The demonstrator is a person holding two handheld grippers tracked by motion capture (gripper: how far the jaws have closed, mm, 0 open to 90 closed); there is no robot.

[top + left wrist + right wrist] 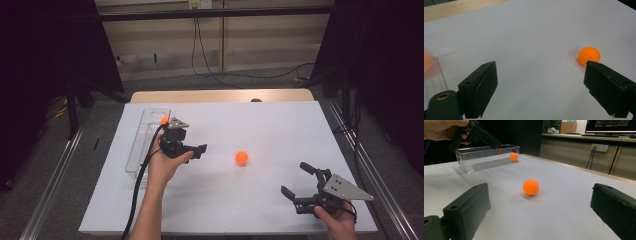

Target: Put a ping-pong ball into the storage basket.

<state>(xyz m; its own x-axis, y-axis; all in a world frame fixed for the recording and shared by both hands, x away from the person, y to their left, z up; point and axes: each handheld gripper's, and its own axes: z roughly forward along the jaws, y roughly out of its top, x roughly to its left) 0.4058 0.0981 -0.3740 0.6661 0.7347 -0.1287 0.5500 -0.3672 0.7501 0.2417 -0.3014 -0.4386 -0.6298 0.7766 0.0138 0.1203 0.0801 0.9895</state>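
Observation:
An orange ball [241,158] [589,56] [531,187] lies loose on the white table sheet [260,125]. A second orange ball [164,120] [513,156] [426,61] rests at the far end of a clear plastic box [145,145] [486,157]. My left gripper [200,150] [540,66] [482,137] hovers beside the box, jaws open and empty, with the loose ball just past its right jaw. My right gripper [293,178] [541,192] sits low near the front right, open and empty, facing the loose ball.
The clear box [434,75] stands lengthwise along the sheet's left side. A wooden table edge [220,95] shows beyond the sheet. Metal rails [55,175] run along both sides, and cables [210,70] lie on the floor behind.

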